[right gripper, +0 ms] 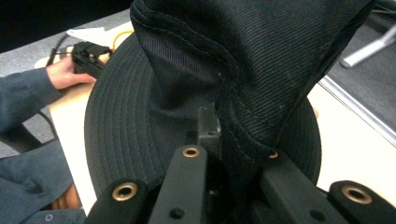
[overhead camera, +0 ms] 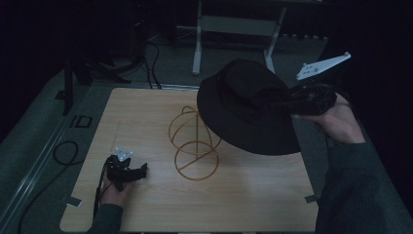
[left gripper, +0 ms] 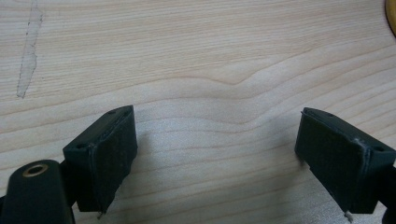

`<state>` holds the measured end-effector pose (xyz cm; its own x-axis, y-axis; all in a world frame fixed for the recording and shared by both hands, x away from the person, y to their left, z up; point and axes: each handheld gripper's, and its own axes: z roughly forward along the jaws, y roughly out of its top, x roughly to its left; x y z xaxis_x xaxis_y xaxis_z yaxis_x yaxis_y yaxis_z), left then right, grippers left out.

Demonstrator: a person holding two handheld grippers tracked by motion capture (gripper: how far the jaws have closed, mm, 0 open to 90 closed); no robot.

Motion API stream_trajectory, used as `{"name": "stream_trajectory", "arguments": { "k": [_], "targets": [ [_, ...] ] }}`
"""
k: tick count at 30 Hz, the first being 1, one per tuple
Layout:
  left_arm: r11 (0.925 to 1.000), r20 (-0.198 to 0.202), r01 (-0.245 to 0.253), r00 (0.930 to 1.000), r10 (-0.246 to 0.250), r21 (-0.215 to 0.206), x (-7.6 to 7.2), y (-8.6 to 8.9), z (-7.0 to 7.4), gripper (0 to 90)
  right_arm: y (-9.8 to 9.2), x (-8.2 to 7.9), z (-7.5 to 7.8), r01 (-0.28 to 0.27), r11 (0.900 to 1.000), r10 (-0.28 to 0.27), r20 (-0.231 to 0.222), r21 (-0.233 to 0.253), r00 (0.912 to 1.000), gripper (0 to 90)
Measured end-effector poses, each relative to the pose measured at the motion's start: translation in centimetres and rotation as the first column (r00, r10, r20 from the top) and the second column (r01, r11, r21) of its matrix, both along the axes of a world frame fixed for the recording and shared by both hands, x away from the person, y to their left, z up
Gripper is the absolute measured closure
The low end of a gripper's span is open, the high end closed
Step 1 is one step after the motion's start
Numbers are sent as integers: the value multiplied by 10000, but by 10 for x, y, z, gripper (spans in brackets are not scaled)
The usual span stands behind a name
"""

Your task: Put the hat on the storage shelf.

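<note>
A black bucket hat (overhead camera: pixel 251 109) hangs in the air over the right half of the table, its crown pinched by my right gripper (overhead camera: pixel 292 102). In the right gripper view the hat's crown fabric (right gripper: pixel 243 70) is clamped between the black jaws of that gripper (right gripper: pixel 229 135). Below and left of the hat stands a gold wire hat stand (overhead camera: pixel 194 141) on the wooden table (overhead camera: pixel 146 112); the brim overlaps its upper right part. My left gripper (overhead camera: pixel 139 170) rests on the table at the front left, jaws wide apart over bare wood (left gripper: pixel 215 135), holding nothing.
A black cable (overhead camera: pixel 65 153) loops on the grey floor left of the table. A white metal frame (overhead camera: pixel 234 29) stands beyond the far edge. Tape marks (overhead camera: pixel 73 201) sit at the table's front corners. A pale scuff (left gripper: pixel 29 51) marks the wood.
</note>
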<state>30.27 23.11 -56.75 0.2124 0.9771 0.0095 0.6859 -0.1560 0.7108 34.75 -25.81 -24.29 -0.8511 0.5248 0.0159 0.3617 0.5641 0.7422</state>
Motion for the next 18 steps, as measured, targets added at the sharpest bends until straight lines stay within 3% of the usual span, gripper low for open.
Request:
{"name": "stream_trajectory", "arguments": {
  "k": [8, 18],
  "targets": [
    [10000, 5, 4, 10000, -4, -7, 0, 0, 0, 133, 25, -1, 4, -727, 9973, 726, 158, 49, 9972, 878],
    [10000, -4, 17, 10000, -17, -8, 0, 0, 0, 132, 46, 0, 4, -1255, 9919, 1253, 119, 198, 9920, 877]
  ]
}}
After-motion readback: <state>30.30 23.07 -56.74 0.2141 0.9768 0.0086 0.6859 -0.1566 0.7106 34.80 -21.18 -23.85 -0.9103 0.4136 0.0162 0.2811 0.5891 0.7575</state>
